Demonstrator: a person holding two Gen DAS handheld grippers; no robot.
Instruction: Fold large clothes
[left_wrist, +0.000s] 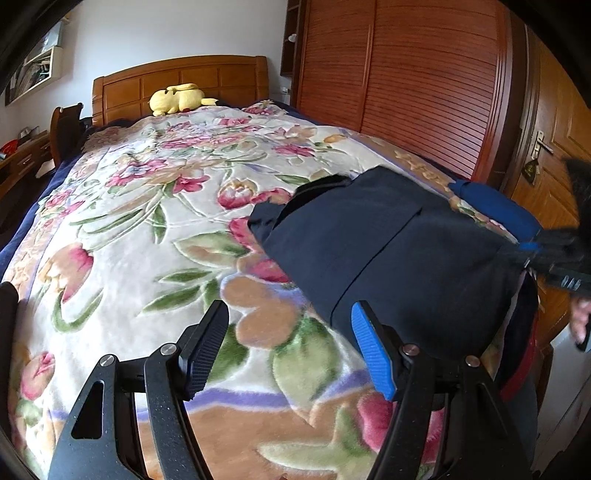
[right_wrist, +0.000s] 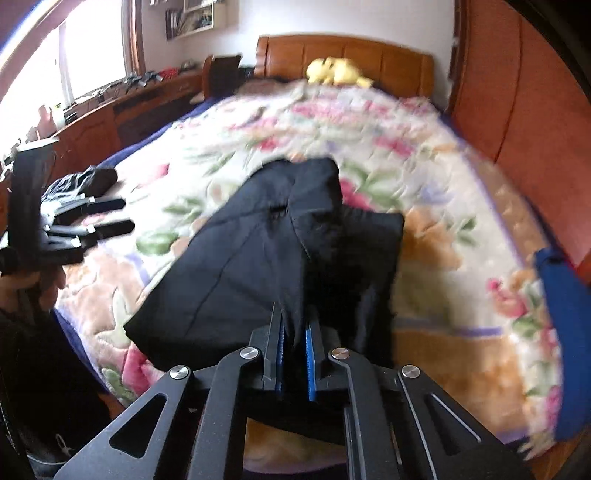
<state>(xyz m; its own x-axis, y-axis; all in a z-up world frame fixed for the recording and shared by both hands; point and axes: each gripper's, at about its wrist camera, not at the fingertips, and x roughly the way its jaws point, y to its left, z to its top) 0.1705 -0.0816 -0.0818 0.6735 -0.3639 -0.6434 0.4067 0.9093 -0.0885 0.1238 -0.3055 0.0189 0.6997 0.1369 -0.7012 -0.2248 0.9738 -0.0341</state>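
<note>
Dark navy fabric garment, partly folded, lies on the floral plush blanket covering the bed, toward the foot-end corner.

Left wrist view:
- Left gripper: fingers spread wide, holding nothing. Black finger at 7 o'clock over bare blanket; blue-padded finger at 5 o'clock just at the garment's near hem. Cannot tell if that pad touches the cloth.
- Garment fills the frame from centre to 3 o'clock, mostly outside the finger gap.
- Right gripper comes in at 3 o'clock, at the garment's right edge. Motion-blurred.
- Bright blue cloth lies just beyond the garment at 2 o'clock.

Right wrist view:
- Right gripper: fingers nearly closed, pinching a fold of the garment between the blue pads. Cloth rises out of the gap at 6 o'clock and spreads away toward centre frame.
- Left gripper sits at 9 o'clock, apart from the garment, over blanket.
- Frame is blurred.

Background: yellow plush toy at 12 o'clock against the wooden headboard; louvred wooden wardrobe at 1 o'clock.
</note>
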